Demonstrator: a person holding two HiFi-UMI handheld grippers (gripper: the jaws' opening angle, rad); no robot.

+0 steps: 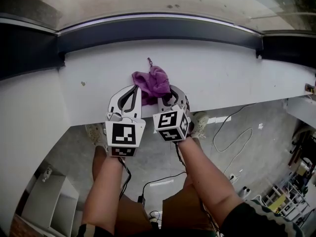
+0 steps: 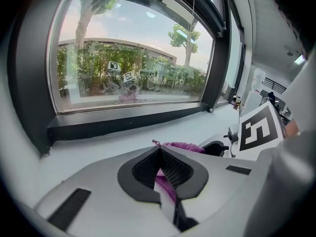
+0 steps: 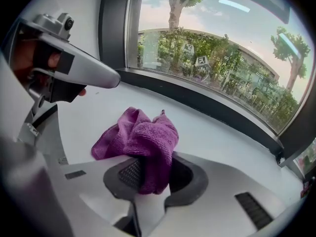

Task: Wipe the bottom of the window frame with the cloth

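While the right gripper [image 3: 150, 171] clamps the cloth [image 3: 140, 135], the left gripper [image 2: 159, 153] is closed beside it.

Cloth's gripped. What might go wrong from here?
1. The right gripper pinches only a fold of the bunched cloth; dragging may pull it free.
2. The shut left gripper sits close beside and may snag the cloth.
3. The cloth lies short of the dark frame; a stroke here would likely miss it.
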